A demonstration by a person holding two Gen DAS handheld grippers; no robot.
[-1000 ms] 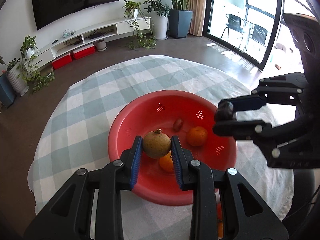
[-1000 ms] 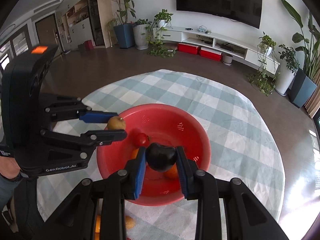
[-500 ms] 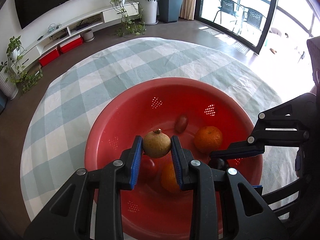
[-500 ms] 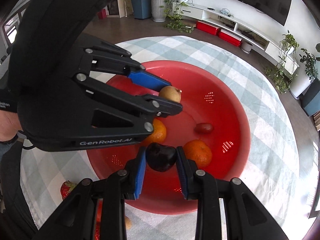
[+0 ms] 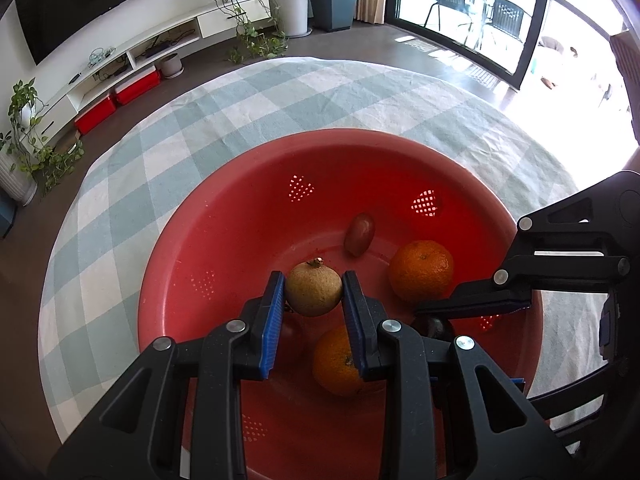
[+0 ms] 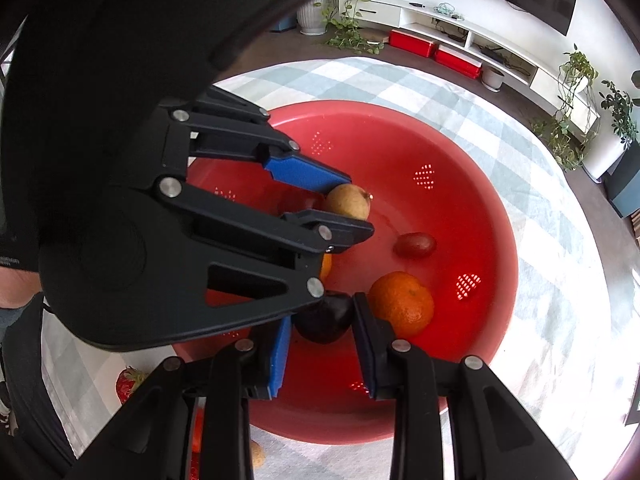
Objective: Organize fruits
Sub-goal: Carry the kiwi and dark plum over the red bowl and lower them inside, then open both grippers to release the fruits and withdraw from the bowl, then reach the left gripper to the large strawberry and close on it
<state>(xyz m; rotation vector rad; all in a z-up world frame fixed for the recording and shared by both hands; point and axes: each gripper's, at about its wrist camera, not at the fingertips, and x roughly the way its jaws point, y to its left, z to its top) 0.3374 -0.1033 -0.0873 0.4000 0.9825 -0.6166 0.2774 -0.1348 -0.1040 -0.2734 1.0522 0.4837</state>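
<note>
My left gripper (image 5: pixel 313 295) was closed on a round, tan, rough-skinned fruit with a dried brown calyx (image 5: pixel 313 289), the blue pads pressing on both of its sides and holding it above the inside of the large round red plastic colander bowl (image 5: pixel 224 216). My right gripper (image 6: pixel 322 320) was likewise clamped on a dark, glossy, near-black fruit (image 6: pixel 325 318), which sat narrowly between the two blue pads over the near part of the same bowl. In the left wrist view the right gripper entered from the right side, its fingers low over the bowl, with the dark fruit only partly visible beneath them. On the bowl's floor lay a small oval reddish-brown fruit (image 5: pixel 359 233) toward the far side, an orange mandarin (image 5: pixel 421 270) to the right of it, and a second orange mandarin (image 5: pixel 335 362) nearer, partly hidden behind my left fingers. The bowl stood on a round table covered with a pale green and white checked cloth (image 5: pixel 280 96). Outside the bowl, on the cloth at its near left in the right wrist view, lay a red strawberry (image 6: pixel 127 385). I could not tell whether either held fruit touched the bowl.
</note>
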